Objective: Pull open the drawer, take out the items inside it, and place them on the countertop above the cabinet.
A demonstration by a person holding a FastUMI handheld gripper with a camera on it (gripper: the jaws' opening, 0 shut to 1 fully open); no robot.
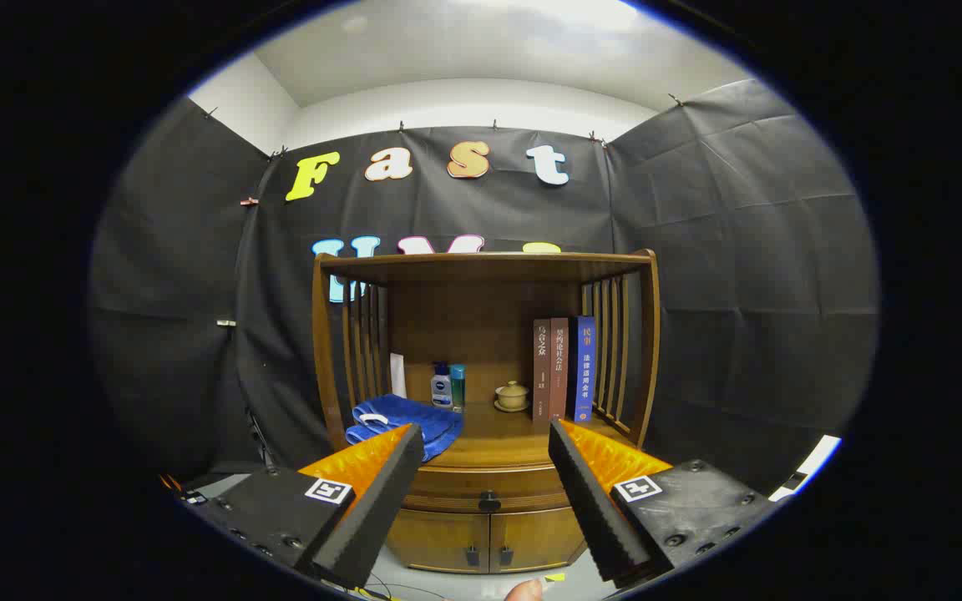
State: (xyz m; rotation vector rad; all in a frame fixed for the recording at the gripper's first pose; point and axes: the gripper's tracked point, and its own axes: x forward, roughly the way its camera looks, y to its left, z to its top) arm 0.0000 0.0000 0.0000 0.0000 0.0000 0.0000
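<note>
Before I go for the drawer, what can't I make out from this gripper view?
- Drawer contents: hidden, its front is closed.
- Drawer front's ends and the knob's surroundings: partly covered by the open fingers.
- Blue towel: near corner behind the left finger.
- Lower cabinet doors: outer parts hidden by the fingers.
- Bottles beside the towel: too small to identify.

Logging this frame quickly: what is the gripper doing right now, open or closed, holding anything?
Gripper: jaws wide open, holding nothing, short of the cabinet with the closed drawer's knob ahead between them.
</note>
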